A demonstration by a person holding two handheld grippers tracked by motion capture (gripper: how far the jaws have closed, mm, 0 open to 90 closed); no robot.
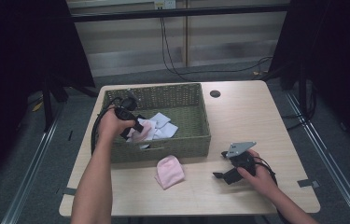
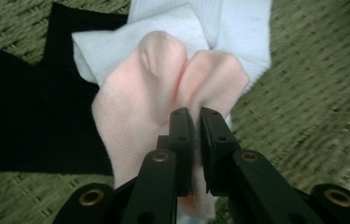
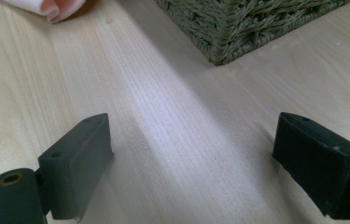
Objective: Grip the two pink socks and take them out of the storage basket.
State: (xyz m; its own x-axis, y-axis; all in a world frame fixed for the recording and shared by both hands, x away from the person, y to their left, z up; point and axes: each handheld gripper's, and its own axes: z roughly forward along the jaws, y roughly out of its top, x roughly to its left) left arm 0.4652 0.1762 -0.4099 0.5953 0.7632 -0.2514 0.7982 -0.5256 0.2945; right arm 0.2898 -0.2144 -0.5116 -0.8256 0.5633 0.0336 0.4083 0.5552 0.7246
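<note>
Two claws are seen. The left claw [image 2: 192, 122] is inside the green woven basket [image 1: 172, 144] and is clamped on a fold of a pink sock [image 2: 135, 116]; the fabric is bunched into two humps just past the pads. The right claw [image 3: 193, 158] is spread wide, nothing is held between its pads, and it is kept low over the bare tabletop [image 3: 172, 116], well apart from the basket.

Pink socks counted: two. One is pinched in the basket at its left side; the second pink sock [image 1: 169, 171] is laid on the tabletop just in front of the basket's front wall, apart from both claws. In the right gripper view just an edge of that sock [image 3: 46, 7] is caught, cut off by the top of the frame.

White socks [image 1: 162, 126]: several pieces are seen overlapped in the basket; an exact count cannot be given. One black cloth [image 2: 28, 116] is seen beside the pink sock in the left gripper view; whether it is one sock or a pair cannot be told.

From the high view the left claw's tips are hidden by the hand [image 1: 112, 125] and the basket wall. One round dark hole [image 1: 215, 94] is noted at the far edge of the tabletop.
</note>
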